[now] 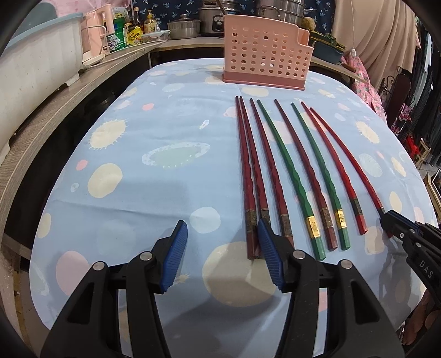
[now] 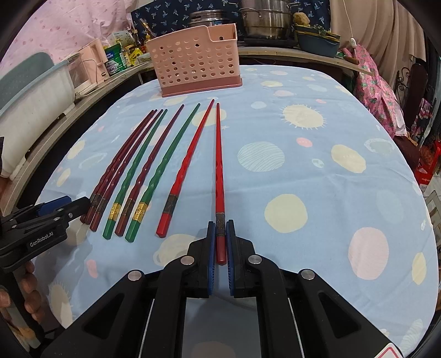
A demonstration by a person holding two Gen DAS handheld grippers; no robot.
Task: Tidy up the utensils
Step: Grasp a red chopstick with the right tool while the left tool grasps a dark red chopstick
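Note:
Several long chopsticks lie side by side on the blue patterned tablecloth (image 1: 165, 192): dark red ones (image 1: 249, 176), green ones (image 1: 289, 176) and bright red ones (image 1: 335, 170). A pink perforated utensil holder (image 1: 264, 55) stands upright at the far edge, and shows in the right wrist view (image 2: 195, 60). My right gripper (image 2: 220, 228) is shut on the thick end of the rightmost bright red chopstick (image 2: 219, 170), which lies on the cloth. My left gripper (image 1: 223, 234) is open and empty, its right finger (image 1: 268, 247) over the ends of the dark red chopsticks.
A wooden counter (image 1: 55, 104) runs along the left and back with a pale tub (image 1: 35, 63), pink kettle, bottles and metal pots (image 1: 184, 26). Clothes hang at the right (image 2: 377, 91). The table's edge curves near on both sides.

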